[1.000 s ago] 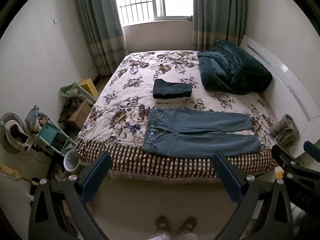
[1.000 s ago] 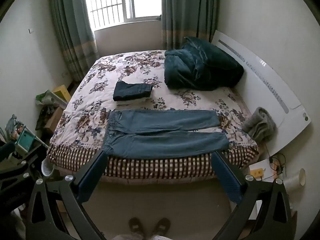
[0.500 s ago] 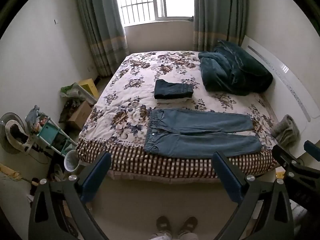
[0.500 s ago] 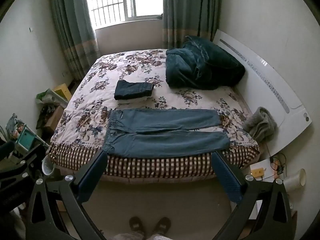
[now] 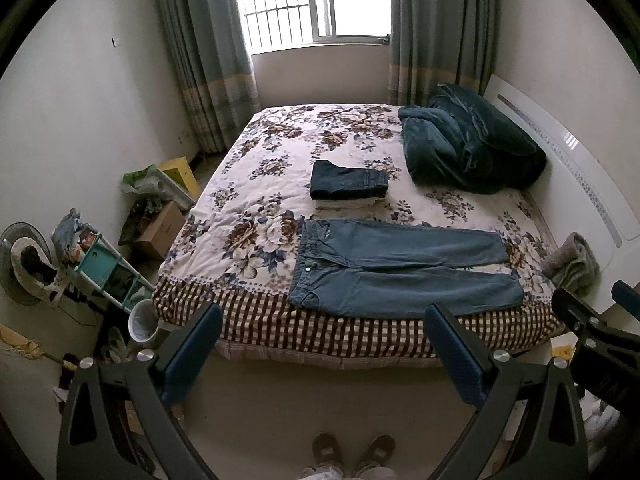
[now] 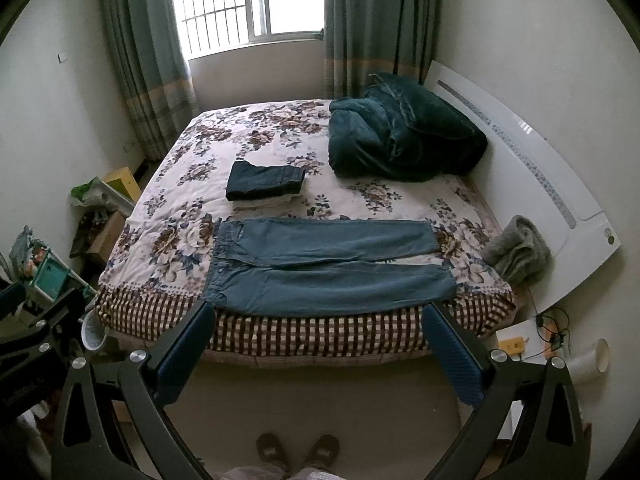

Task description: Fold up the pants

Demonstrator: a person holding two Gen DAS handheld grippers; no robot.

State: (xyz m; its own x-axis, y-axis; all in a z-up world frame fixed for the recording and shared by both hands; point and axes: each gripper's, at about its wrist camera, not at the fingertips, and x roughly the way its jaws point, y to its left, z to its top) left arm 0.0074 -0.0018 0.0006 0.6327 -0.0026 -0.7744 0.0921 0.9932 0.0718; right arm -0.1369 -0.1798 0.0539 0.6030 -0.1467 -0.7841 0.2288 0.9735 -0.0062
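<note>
On the bed, blue jeans lie flat, legs side by side.

You get soft daylight from the window, which glares white. The room looks a bit dim. Both pictures bend at the edges, with black corners. Things look sharp.

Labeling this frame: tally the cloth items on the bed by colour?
Light blue: 1, unfolded jeans
Dark navy: 1, folded pants
Cream: 1, folded cloth beneath them; may be several
Dark teal: 1, blanket
Grey: 1, bundle
Total: 5
</note>
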